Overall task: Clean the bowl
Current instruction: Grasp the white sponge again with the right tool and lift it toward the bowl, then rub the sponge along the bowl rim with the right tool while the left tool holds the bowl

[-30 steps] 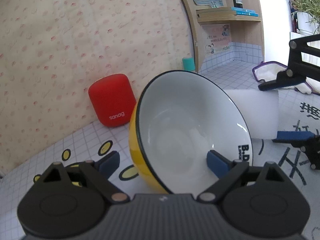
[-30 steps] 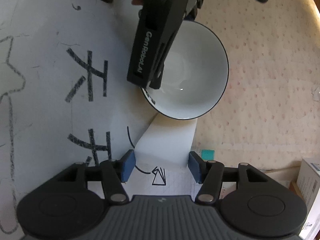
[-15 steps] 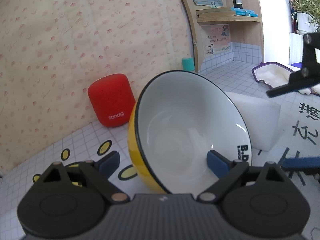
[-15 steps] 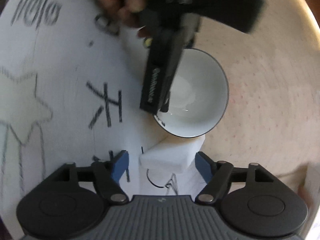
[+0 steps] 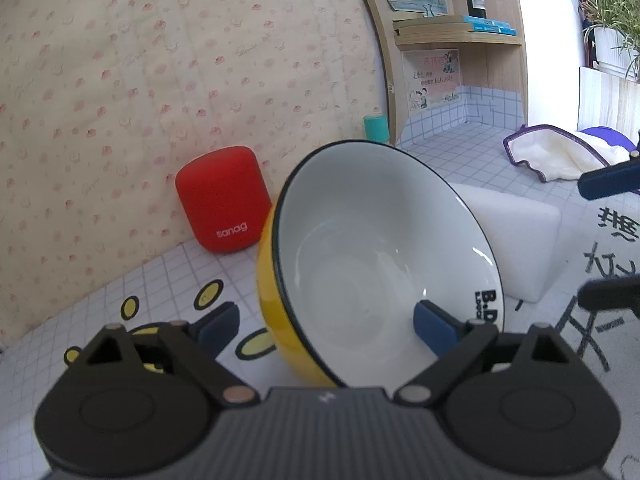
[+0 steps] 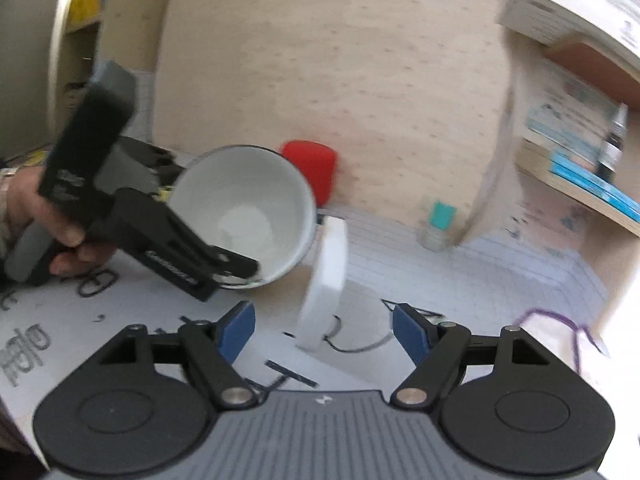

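The bowl (image 5: 360,256), yellow outside and white inside, stands tipped on its side with its mouth toward my left gripper (image 5: 326,316). That gripper is wide open across the bowl's lower wall. One blue pad (image 5: 434,330) lies inside the bowl, and the other pad (image 5: 218,324) stands clear of the yellow outside. A white sponge block (image 5: 516,240) rests on the tablecloth against the bowl's far right side. In the right wrist view the sponge (image 6: 324,280) stands on edge ahead of my open right gripper (image 6: 322,326), and neither pad touches it. The bowl (image 6: 248,208) lies beyond it.
A red speaker (image 5: 222,200) stands behind the bowl against the wall. A teal bottle (image 5: 376,128) sits by a wooden shelf unit (image 5: 456,36) with books. A purple-edged cloth (image 5: 560,156) lies at the far right. A person's hand (image 6: 60,220) holds the left gripper.
My right gripper has let go of the sponge, opened, rolled upright and drawn back and up. The sponge stays by the bowl. My left gripper and the bowl have not moved.
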Tool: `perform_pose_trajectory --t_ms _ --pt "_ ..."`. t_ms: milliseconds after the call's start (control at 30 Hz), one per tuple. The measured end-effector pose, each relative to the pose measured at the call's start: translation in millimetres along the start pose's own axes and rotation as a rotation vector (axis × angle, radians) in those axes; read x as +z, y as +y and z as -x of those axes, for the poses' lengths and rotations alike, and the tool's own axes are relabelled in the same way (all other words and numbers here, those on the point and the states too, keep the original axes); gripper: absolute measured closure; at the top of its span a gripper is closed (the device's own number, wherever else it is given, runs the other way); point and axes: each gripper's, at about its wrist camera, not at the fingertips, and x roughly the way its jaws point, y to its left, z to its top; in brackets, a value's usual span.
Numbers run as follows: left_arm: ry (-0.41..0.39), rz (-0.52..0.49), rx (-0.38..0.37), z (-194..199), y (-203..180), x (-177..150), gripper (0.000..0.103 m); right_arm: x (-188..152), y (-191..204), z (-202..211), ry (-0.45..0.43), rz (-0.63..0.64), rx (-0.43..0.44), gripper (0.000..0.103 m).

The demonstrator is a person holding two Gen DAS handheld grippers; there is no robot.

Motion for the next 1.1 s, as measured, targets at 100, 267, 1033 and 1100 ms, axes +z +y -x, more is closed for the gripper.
perform_pose_trajectory --t_ms 100,267,1033,1100 --pt "0.003 0.004 0.000 1 -1 0 0.007 6 -14 -5 -0.008 -0.132 -0.014 0.029" --pt "0.007 0.011 -0.001 1 -1 0 0.007 5 -24 -12 -0.040 -0.178 -0.017 0.065" --pt "0.015 0.036 -0.024 -3 8 1 0.007 14 -11 -44 -0.032 -0.154 0.099 0.082" --pt "0.016 0.041 -0.025 -3 9 2 0.007 15 -10 -48 -0.024 -0.150 0.099 0.082"
